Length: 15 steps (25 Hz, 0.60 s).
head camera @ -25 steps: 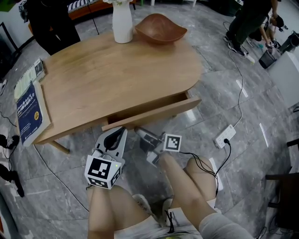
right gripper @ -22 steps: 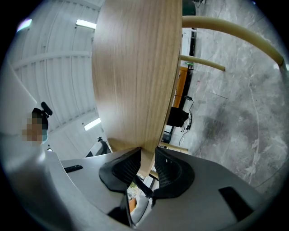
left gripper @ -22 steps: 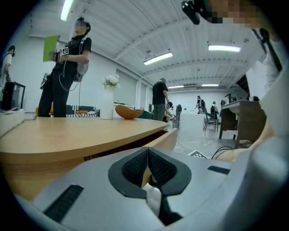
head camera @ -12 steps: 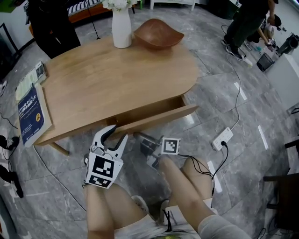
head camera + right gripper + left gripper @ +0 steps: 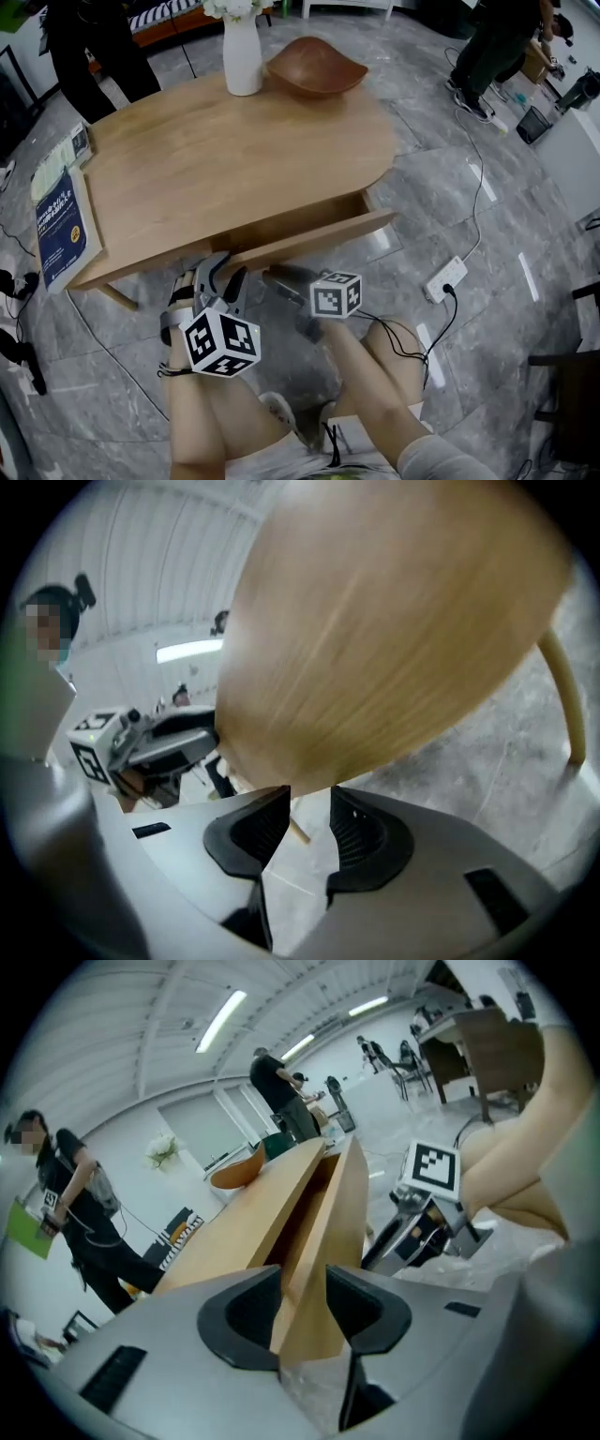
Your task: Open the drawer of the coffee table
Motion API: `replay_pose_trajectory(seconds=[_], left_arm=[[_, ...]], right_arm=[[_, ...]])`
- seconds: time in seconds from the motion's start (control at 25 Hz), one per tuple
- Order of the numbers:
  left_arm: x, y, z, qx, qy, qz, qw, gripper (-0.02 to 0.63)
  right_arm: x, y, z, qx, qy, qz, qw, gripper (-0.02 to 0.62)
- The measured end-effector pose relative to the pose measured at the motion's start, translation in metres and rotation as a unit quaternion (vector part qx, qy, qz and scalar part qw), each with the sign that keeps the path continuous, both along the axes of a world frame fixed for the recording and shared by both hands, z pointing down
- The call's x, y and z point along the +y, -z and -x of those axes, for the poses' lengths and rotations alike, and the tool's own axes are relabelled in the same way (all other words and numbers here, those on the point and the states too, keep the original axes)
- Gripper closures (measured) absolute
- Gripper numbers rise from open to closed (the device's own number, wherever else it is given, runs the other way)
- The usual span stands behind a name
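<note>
My left gripper has just been opening its jaws. They now stand wide, straddling the front panel of the light wooden drawer near its left end; I cannot tell whether a pad touches the wood. My right gripper, at 3 o'clock from the left one, has its jaws partly apart and empty, and it looks up at the underside of the oval light-wood coffee table. The drawer sits part-way out at the tabletop's 6 o'clock edge. Its long axis runs from 8 to 2 o'clock and its face is turned toward 5 o'clock.
</note>
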State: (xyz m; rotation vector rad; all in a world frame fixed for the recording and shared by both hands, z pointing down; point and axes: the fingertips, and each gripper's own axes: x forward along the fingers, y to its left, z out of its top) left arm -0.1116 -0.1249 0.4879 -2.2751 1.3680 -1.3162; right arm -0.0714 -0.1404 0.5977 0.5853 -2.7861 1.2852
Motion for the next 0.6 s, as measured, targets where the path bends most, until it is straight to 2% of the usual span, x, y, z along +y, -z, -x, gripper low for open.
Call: replay_pose_trajectory(seconds=[0.08, 0.2, 0.32, 0.48, 0.52, 0.6], left_arm=[[-0.003, -0.003, 0.003, -0.029, -0.001, 0.003, 0.9996, 0.468], [-0.005, -0.004, 0.005, -0.038, -0.004, 0.011, 0.9992, 0.468], [-0.005, -0.006, 0.004, -0.039, -0.005, 0.014, 0.9991, 0.468], [-0.006, -0.009, 0.003, -0.032, -0.005, 0.018, 0.9993, 0.468], [-0.006, -0.009, 0.002, -0.033, -0.006, 0.018, 0.9993, 0.468], [-0.006, -0.01, 0.001, -0.041, -0.01, 0.018, 0.9989, 0.468]], right_arm=[[0.006, 0.001, 0.001, 0.081, 0.029, -0.06, 0.994, 0.472], [0.015, 0.015, 0.0, 0.173, 0.065, -0.155, 0.97, 0.472], [0.026, 0.039, -0.005, 0.242, 0.099, -0.256, 0.931, 0.472], [0.039, 0.079, -0.011, 0.282, 0.127, -0.356, 0.882, 0.474], [0.038, 0.09, -0.014, 0.296, 0.124, -0.387, 0.865, 0.474], [0.032, 0.111, -0.015, 0.33, 0.12, -0.448, 0.822, 0.472]])
